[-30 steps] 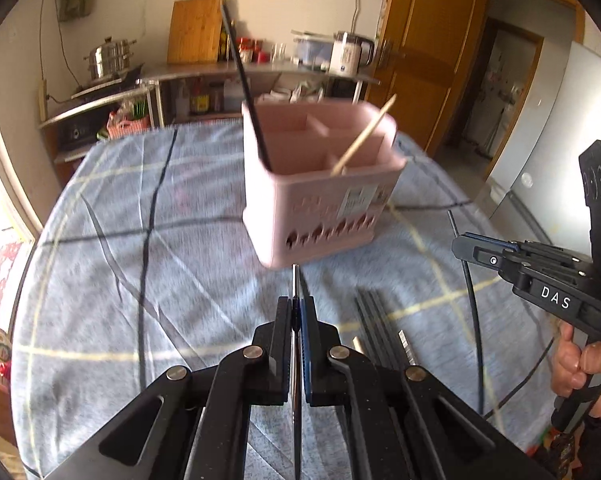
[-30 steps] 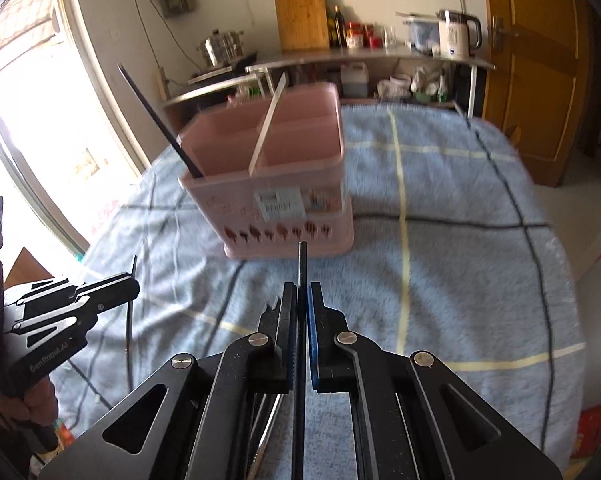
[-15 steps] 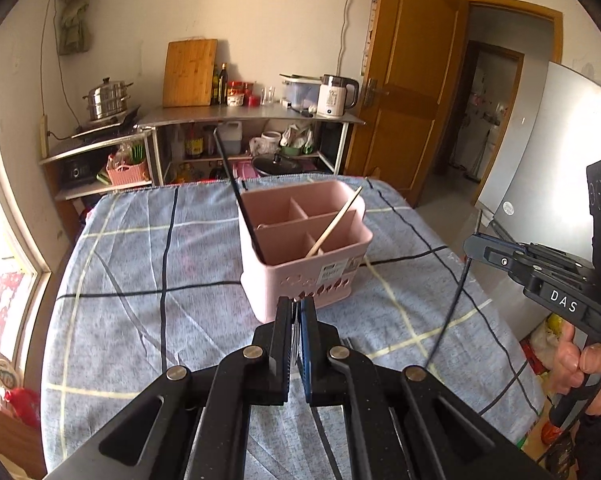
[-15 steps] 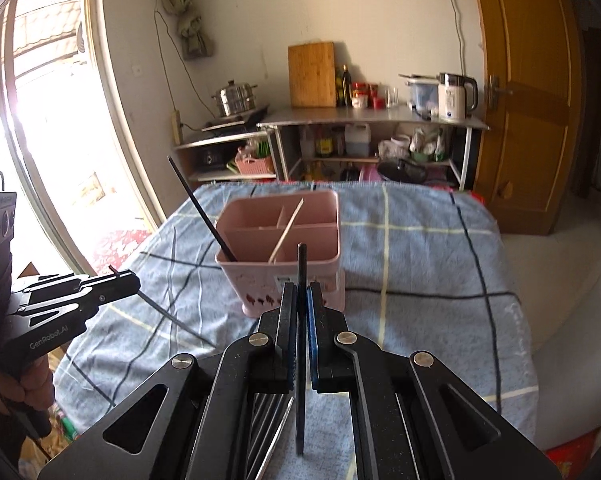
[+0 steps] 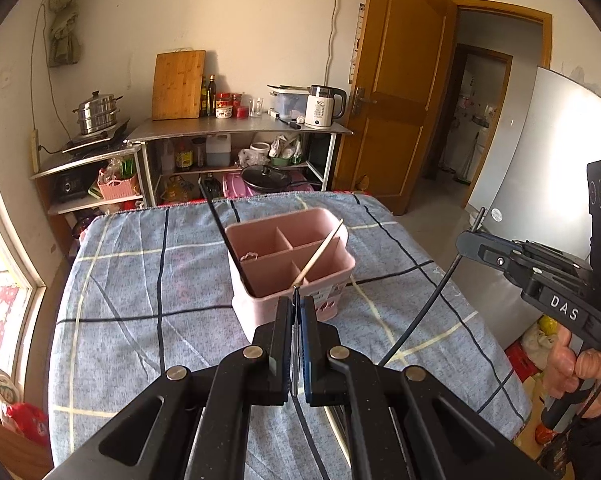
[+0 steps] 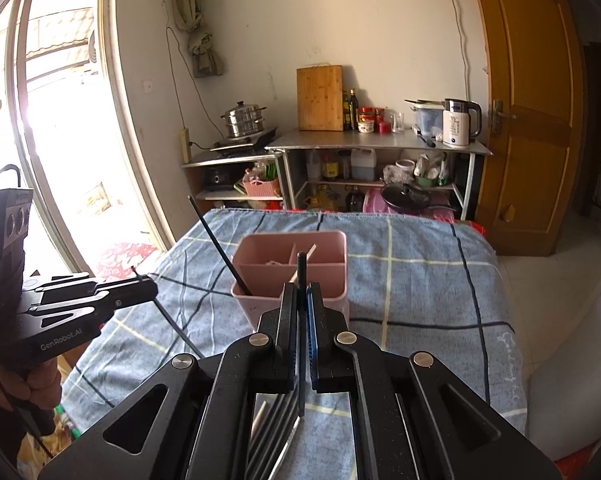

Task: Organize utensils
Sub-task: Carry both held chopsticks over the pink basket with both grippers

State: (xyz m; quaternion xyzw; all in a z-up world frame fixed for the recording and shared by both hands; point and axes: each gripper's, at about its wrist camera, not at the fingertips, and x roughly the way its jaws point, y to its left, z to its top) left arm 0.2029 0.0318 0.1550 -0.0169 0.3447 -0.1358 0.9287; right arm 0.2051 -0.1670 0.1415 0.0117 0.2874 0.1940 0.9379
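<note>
A pink utensil caddy (image 5: 292, 276) with several compartments stands mid-table; it also shows in the right wrist view (image 6: 290, 272). A black chopstick (image 5: 224, 236) and a wooden chopstick (image 5: 320, 252) lean in it. My left gripper (image 5: 296, 308) is shut on a thin black chopstick (image 5: 295, 344), held high above the table in front of the caddy. My right gripper (image 6: 302, 300) is shut on a black chopstick (image 6: 301, 276); that chopstick (image 5: 424, 308) also hangs down from the right gripper in the left wrist view. Both grippers are raised.
The table wears a blue checked cloth (image 5: 140, 300). Several loose chopsticks (image 6: 276, 436) lie on it below my right gripper. Kitchen shelves with a kettle (image 5: 320, 106), a cutting board (image 5: 178, 84) and a pot (image 5: 96, 114) stand behind. A wooden door (image 5: 400, 112) is at the back right.
Both grippers have lifted up and back from the table, each carrying its chopstick. The caddy now looks smaller and lower in both views.
</note>
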